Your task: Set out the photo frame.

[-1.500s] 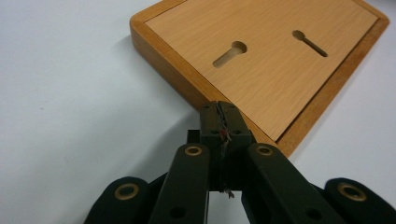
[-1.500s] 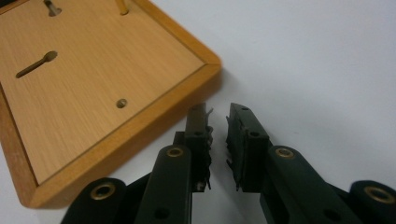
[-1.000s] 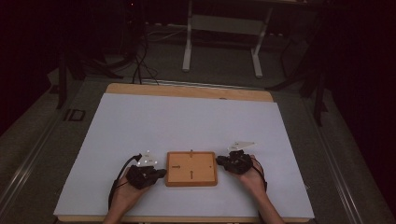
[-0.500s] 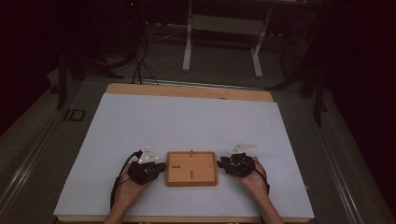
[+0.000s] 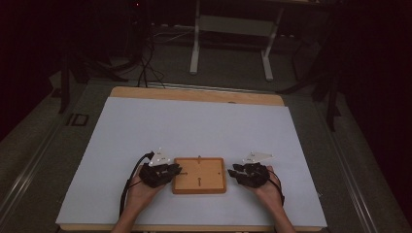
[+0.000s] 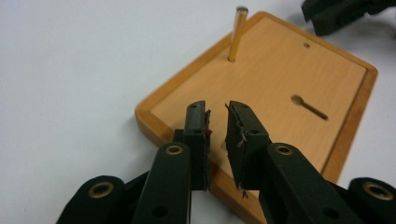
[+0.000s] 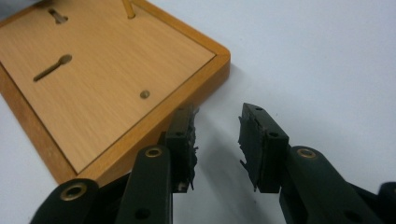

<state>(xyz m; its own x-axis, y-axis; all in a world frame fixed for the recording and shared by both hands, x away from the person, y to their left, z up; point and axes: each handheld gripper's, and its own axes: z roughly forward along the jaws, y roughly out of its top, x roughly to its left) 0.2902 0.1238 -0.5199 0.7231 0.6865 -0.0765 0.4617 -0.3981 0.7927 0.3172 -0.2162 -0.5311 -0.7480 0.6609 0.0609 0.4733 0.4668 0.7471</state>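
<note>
Dim high view; gripper views bright, sharp.

White table cover (image 5: 194, 126), grey floor (image 5: 39, 145)

Wooden board (image 5: 199, 175) between hands; upright pin (image 6: 237, 33) obstructs; white tabletop (image 5: 194, 126) free.

No text, label, brand, number or sign can be read anywhere: the wooden board (image 5: 199, 174) is unmarked, and so is the white bench (image 5: 194, 126).
</note>
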